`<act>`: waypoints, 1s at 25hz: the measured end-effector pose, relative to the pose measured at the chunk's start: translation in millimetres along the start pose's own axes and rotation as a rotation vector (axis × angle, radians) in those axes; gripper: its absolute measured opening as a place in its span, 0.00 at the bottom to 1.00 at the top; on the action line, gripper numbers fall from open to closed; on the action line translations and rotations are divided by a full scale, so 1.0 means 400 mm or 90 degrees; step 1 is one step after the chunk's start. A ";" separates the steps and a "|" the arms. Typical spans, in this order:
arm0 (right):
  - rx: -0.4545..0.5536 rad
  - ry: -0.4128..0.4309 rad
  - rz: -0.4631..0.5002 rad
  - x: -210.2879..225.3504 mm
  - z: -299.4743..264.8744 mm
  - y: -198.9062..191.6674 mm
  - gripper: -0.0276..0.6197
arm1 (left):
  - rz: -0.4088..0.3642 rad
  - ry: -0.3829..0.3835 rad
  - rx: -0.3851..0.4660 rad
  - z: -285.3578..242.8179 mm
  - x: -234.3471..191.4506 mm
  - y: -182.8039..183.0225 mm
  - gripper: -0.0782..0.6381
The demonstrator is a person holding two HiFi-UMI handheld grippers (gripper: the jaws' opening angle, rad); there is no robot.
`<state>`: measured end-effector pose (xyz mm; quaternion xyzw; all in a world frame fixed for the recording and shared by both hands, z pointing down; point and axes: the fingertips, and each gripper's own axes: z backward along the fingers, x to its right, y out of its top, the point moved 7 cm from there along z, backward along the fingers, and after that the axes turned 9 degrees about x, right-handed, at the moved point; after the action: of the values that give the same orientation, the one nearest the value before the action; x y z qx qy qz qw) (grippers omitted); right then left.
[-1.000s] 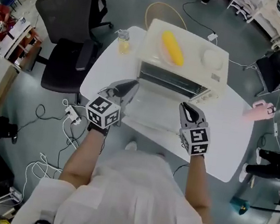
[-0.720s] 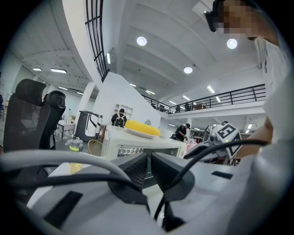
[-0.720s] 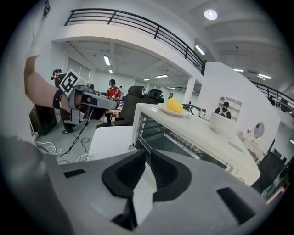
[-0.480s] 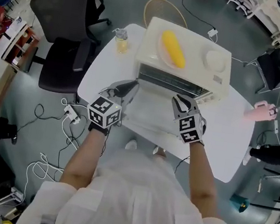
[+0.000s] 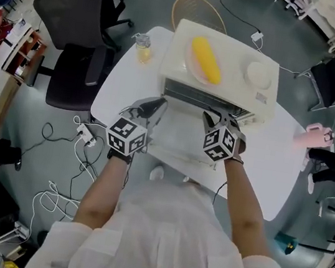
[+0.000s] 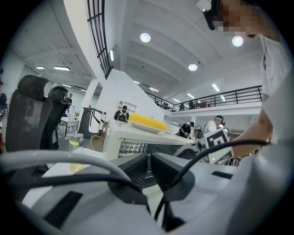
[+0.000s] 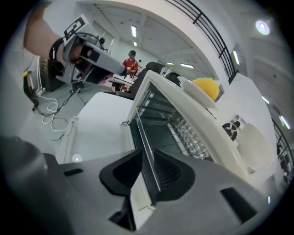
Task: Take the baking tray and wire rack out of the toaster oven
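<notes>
The cream toaster oven (image 5: 221, 75) stands on the white table (image 5: 262, 170) with its glass door (image 5: 177, 135) folded down flat. The wire rack (image 7: 161, 114) shows inside the oven's mouth; I cannot make out the baking tray. My right gripper (image 5: 217, 116) is at the right front of the oven's mouth. Its jaws are opening, and in the right gripper view (image 7: 148, 172) a thin edge at the oven's front runs between them with gaps on both sides. My left gripper (image 5: 156, 104) is shut and empty by the door's left end, and in its own view (image 6: 149, 160) it points level at the oven (image 6: 138, 137).
A plate with a yellow corn cob (image 5: 206, 59) and a white bowl (image 5: 257, 74) rest on the oven's top. A small bottle (image 5: 143, 49) stands at the table's far left corner. A black office chair (image 5: 76, 34) is left of the table, and cables (image 5: 84, 139) lie on the floor.
My right gripper has moved forward from the door's front edge to the oven's mouth, rolling as it went. My left gripper has barely shifted.
</notes>
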<state>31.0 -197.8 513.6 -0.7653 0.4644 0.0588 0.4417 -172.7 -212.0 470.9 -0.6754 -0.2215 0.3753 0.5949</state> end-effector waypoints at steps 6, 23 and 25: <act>-0.064 -0.003 0.051 0.023 -0.028 -0.048 0.17 | 0.005 0.009 -0.007 -0.004 -0.009 -0.010 0.14; -0.116 0.001 0.086 0.026 -0.099 -0.097 0.11 | -0.003 0.037 -0.060 -0.005 -0.026 -0.033 0.14; -0.113 0.002 0.077 0.022 -0.091 -0.096 0.10 | 0.006 0.049 -0.077 -0.006 -0.033 -0.041 0.14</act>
<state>53.7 -223.4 555.1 -0.7720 0.5034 0.1253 0.3673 -176.6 -220.1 489.9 -0.7251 -0.2171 0.3378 0.5594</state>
